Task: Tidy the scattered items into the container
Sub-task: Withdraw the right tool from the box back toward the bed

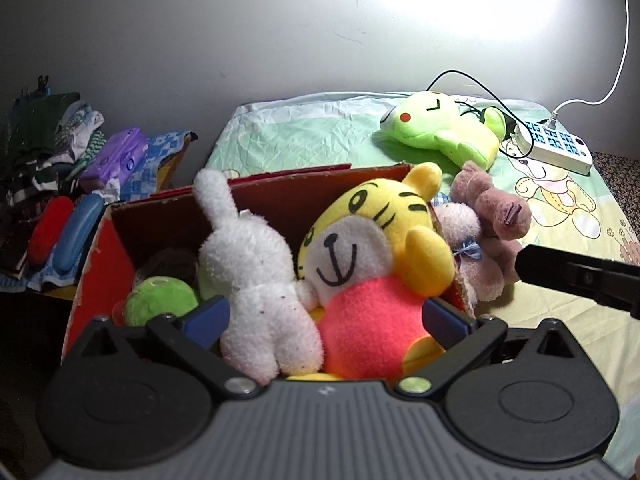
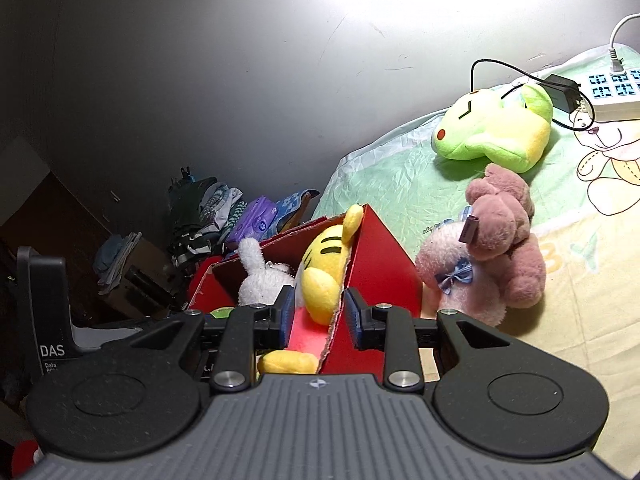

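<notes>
A red cardboard box [image 1: 98,252] stands at the bed's edge and holds a white plush [image 1: 256,276], a yellow tiger plush [image 1: 376,248] and a green plush [image 1: 160,300]. My left gripper [image 1: 326,318] hangs over the box, open wide, its pads clear of the toys. Just right of the box [image 2: 384,264] two joined bears, one mauve [image 2: 504,232] and one pale pink [image 2: 448,276], lie on the sheet. Further back lies a green frog plush [image 2: 492,128]. My right gripper [image 2: 319,314] is open a little with nothing held. One of its fingers [image 1: 560,276] shows beside the bears [image 1: 492,216].
A white power strip [image 1: 556,148] with a black adapter and cords lies behind the frog [image 1: 440,128] on the cartoon-print sheet [image 1: 300,136]. Left of the bed, a heap of clothes and a purple pack [image 1: 116,152] rests on low furniture. A grey wall stands behind.
</notes>
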Tool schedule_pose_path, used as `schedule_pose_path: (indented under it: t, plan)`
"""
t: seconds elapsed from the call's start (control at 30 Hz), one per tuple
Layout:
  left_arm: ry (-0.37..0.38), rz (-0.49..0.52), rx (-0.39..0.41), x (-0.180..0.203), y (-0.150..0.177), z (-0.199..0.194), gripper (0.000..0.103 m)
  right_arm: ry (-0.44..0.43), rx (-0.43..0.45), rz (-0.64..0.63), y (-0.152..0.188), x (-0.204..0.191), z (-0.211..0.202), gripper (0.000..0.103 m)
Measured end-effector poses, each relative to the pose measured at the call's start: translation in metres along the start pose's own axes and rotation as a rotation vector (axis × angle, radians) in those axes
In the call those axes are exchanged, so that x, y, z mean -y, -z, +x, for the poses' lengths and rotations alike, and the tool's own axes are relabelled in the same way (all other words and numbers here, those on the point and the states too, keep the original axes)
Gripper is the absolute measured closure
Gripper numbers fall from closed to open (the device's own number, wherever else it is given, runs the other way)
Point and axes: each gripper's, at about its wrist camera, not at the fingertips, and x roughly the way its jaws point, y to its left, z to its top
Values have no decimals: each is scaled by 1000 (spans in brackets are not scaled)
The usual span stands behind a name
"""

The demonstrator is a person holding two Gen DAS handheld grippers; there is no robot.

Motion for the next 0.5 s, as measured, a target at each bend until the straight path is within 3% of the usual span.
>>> schedule_pose_path:
  t: [0.3,0.5]
  plan:
    - [-139,-31,59,17,-10,-20,1,-14,-39,9,-5,27,-14,71]
    - [-106,-25,58,44,-15,-26,1,0,-34,21,-9,47,-31,70]
